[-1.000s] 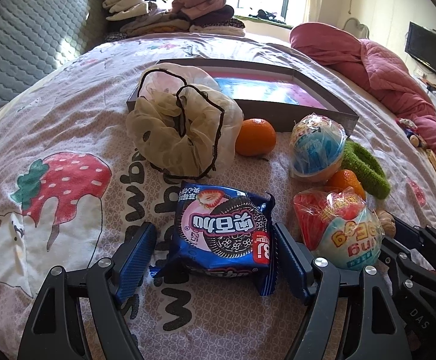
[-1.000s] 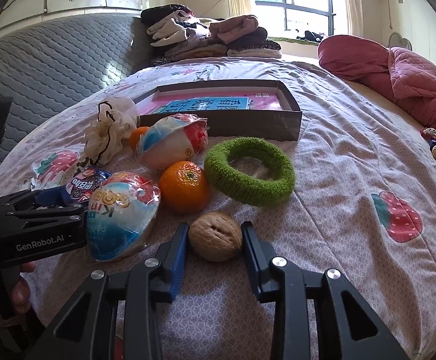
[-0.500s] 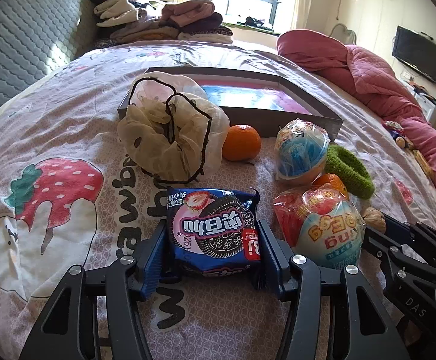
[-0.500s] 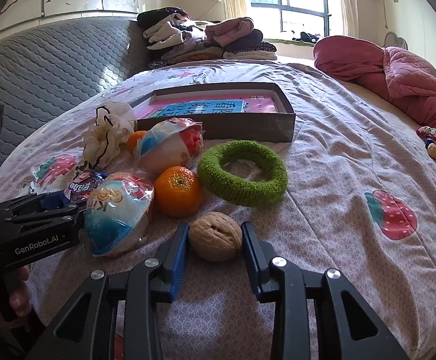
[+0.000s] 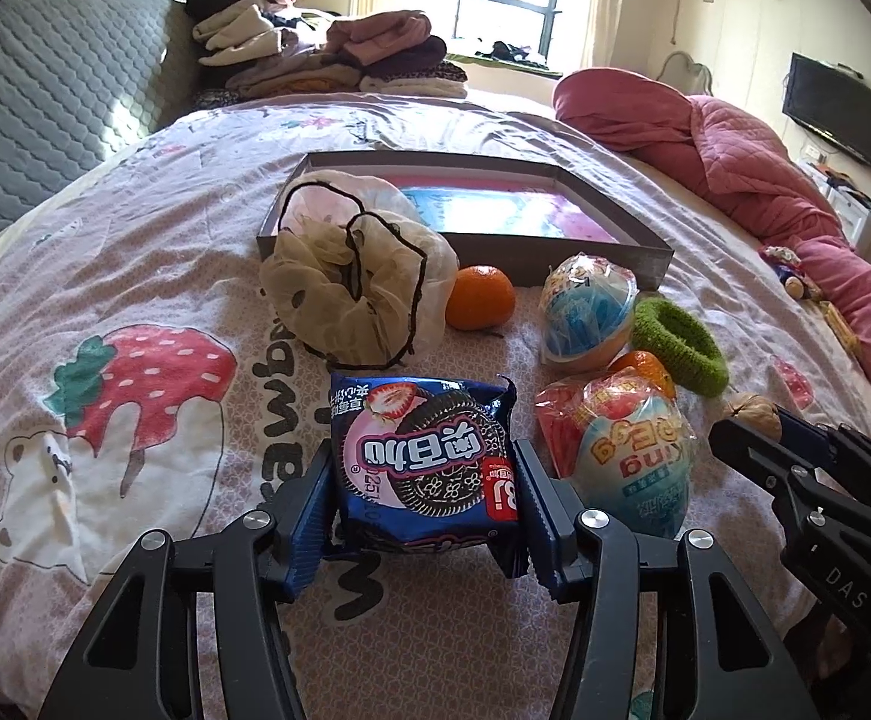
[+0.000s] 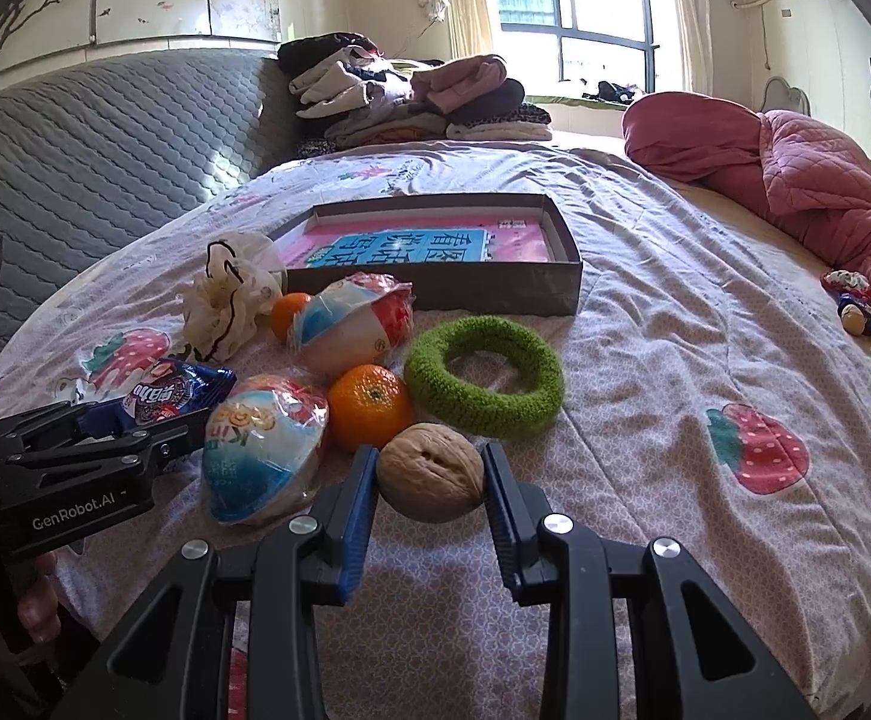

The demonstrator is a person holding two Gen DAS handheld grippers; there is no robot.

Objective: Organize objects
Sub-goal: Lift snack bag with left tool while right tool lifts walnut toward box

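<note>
In the left wrist view, the left hand-held gripper [image 5: 426, 495] pinched a blue cookie pack [image 5: 423, 465] from both sides, low over the bed [image 5: 135, 276]. Just to the right of the pack lay a wrapped toy egg [image 5: 621, 456]. A second wrapped egg [image 5: 588, 312] sat farther back, next to an orange [image 5: 480, 297] and a cream hair scrunchie [image 5: 354, 282]. The scrunchie leaned against the front of a flat grey box [image 5: 603, 252] (it had a pink and blue sheet inside). A green ring [image 5: 678, 345] lay to the right of the eggs.

In the right wrist view, the right hand-held gripper [image 6: 429, 492] squeezed a walnut [image 6: 431, 472] between its two blue pads [image 6: 356, 510]. The walnut was at the near end of the pile, just in front of a second orange [image 6: 369, 407] and the green ring [image 6: 483, 384]. The left hand-held gripper [image 6: 153, 420] showed at the left edge, holding the cookie pack [image 6: 174, 396]. The grey box [image 6: 435, 288] sat behind everything.
</note>
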